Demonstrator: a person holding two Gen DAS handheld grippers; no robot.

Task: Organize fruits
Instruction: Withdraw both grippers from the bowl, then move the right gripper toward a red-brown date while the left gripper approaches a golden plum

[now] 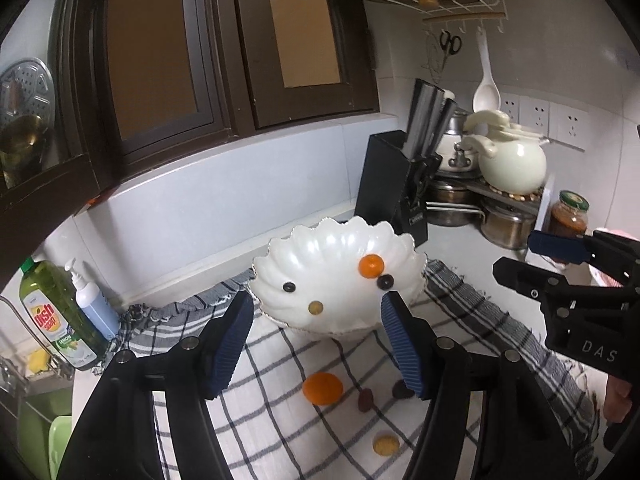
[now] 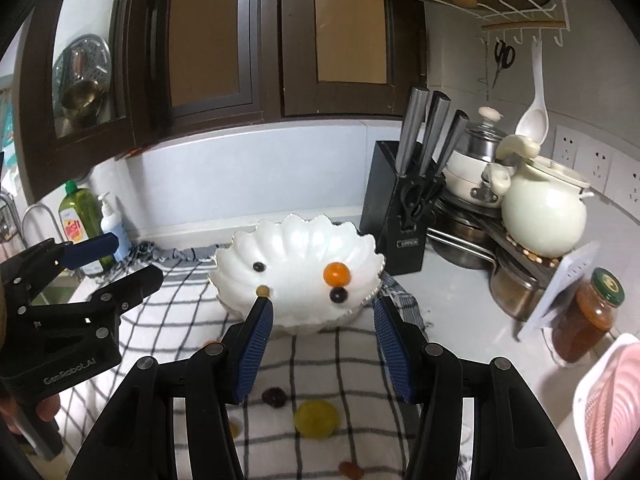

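A white scalloped bowl [image 1: 320, 248] [image 2: 296, 240] stands on a checked cloth [image 1: 280, 420]. In it lie a small orange [image 1: 371, 266] [image 2: 337, 273], two dark grapes [image 1: 385, 281] [image 1: 289, 287] and a yellowish grape [image 1: 315, 307]. On the cloth in front lie an orange [image 1: 322, 388], a reddish grape [image 1: 365, 400], a dark grape [image 1: 401, 390] and a yellow piece [image 1: 385, 445]. The right wrist view shows a yellow fruit [image 2: 317, 419] and a dark grape [image 2: 274, 397] on the cloth. My left gripper [image 1: 318, 344] and right gripper [image 2: 322, 344] are open and empty, both just short of the bowl.
A black knife block [image 1: 394, 184] stands right of the bowl. Pots and a cream kettle [image 1: 512, 164] fill the right corner, with a sauce jar [image 2: 588, 316] and a pink rack [image 2: 612, 408]. Dish soap [image 1: 56, 312] and a pump bottle [image 1: 94, 304] stand left by the sink.
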